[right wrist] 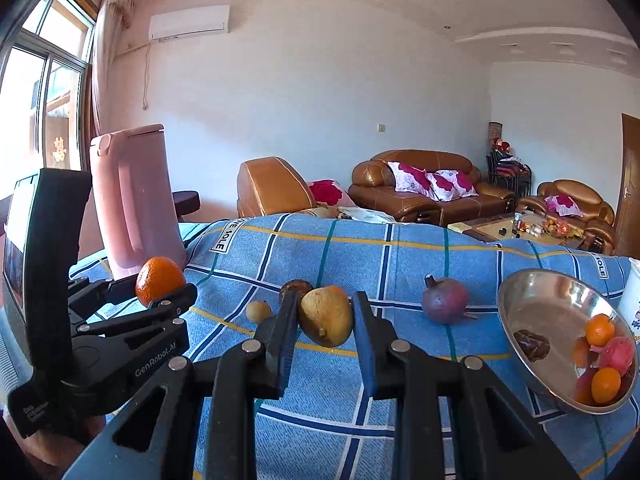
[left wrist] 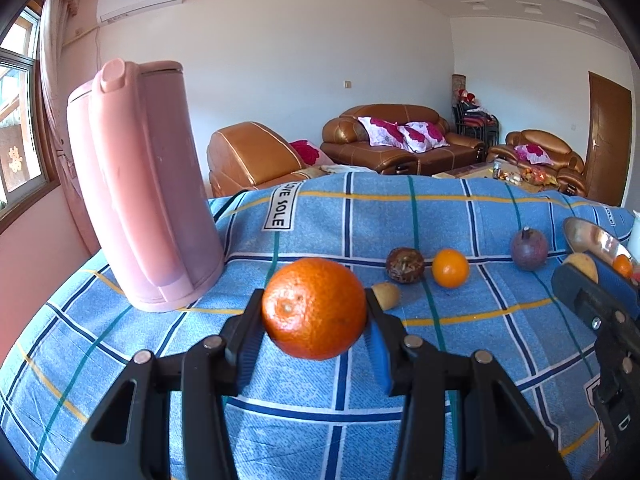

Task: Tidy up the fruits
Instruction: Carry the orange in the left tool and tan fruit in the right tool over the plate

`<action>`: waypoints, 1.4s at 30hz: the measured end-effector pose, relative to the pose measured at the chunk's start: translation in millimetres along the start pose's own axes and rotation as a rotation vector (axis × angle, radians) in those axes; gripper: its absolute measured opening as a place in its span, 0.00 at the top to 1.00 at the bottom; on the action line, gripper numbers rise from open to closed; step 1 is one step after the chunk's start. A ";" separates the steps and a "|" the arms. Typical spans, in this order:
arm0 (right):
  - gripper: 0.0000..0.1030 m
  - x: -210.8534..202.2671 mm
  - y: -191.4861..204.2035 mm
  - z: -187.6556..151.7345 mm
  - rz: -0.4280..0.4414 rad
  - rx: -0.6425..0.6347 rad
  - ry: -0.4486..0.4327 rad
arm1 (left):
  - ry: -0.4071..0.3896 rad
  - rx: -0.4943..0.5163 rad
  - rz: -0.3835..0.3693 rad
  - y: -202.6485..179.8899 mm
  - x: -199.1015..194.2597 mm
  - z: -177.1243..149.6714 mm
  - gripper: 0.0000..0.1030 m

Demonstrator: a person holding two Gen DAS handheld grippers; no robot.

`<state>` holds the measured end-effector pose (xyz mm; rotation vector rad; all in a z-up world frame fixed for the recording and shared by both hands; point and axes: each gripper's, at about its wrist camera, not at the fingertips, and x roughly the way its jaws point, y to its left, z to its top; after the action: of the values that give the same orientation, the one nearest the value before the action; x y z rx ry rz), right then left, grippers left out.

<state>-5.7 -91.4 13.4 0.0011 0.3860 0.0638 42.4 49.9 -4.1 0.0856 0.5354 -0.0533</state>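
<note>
left jaws grip orange point(left wrist: 315, 309) | right jaws grip pear point(right wrist: 327, 315) | blue plaid cloth point(left wrist: 440, 360) | sofas point(left wrist: 400, 140)

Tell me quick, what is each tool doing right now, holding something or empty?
Left tool: closed on a big orange, lifted off the blue checked cloth.
Right tool: closed on a yellowish-brown fruit, also held above the cloth.

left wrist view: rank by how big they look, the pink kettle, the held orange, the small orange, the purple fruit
1. pink kettle
2. held orange, though it sits nearest the camera, so its true size is unsure
3. purple fruit and small orange look about alike; I would not rank them
</note>
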 end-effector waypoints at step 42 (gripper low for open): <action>0.72 -59.5 -96.0 -22.8 -0.144 0.028 0.005 | 0.002 0.066 -0.078 -96.8 -41.3 -15.7 0.54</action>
<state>-63.3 -191.2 13.3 0.0007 0.3913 -0.0837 -8.0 -43.8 -3.0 0.1288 0.5393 -0.1472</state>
